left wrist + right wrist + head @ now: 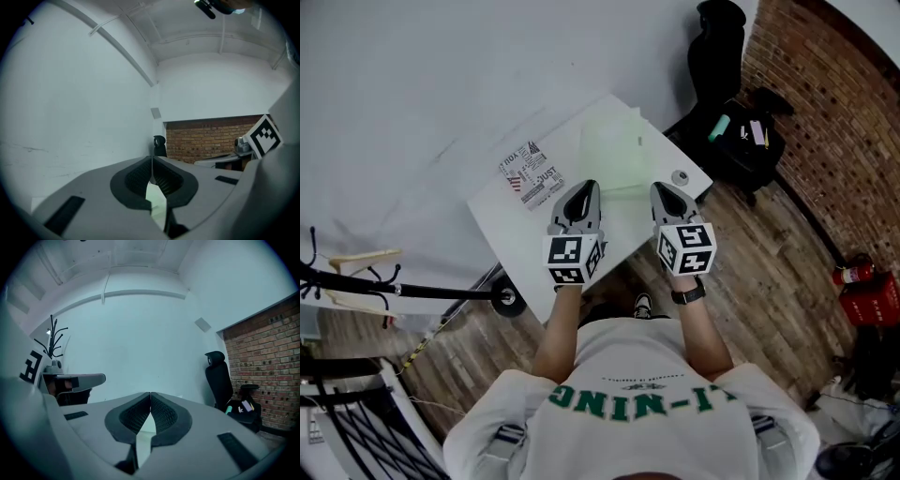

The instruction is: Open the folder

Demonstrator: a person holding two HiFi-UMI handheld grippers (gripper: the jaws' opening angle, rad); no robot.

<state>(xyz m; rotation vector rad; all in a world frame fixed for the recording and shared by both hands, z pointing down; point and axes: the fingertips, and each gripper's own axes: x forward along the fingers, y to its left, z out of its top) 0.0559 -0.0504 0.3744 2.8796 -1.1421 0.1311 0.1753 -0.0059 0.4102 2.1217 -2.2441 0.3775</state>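
Note:
A pale green translucent folder (614, 150) lies closed on the white table (511, 230), toward its far right part. My left gripper (582, 191) hovers over the table's near side with its tips at the folder's near edge; its jaws are shut with nothing between them. My right gripper (665, 191) is beside it over the folder's near right corner, also shut and empty. In the left gripper view the closed left gripper (151, 161) shows a sliver of the green folder (158, 199) below it. In the right gripper view the right gripper (150, 396) points level at the white wall.
A printed sheet (532, 175) lies on the table left of the folder, and a small round thing (680, 177) sits near the right edge. A black office chair (717, 47) and a dark bag (750, 141) stand beyond the table by the brick wall. A coat rack (356, 272) is at the left.

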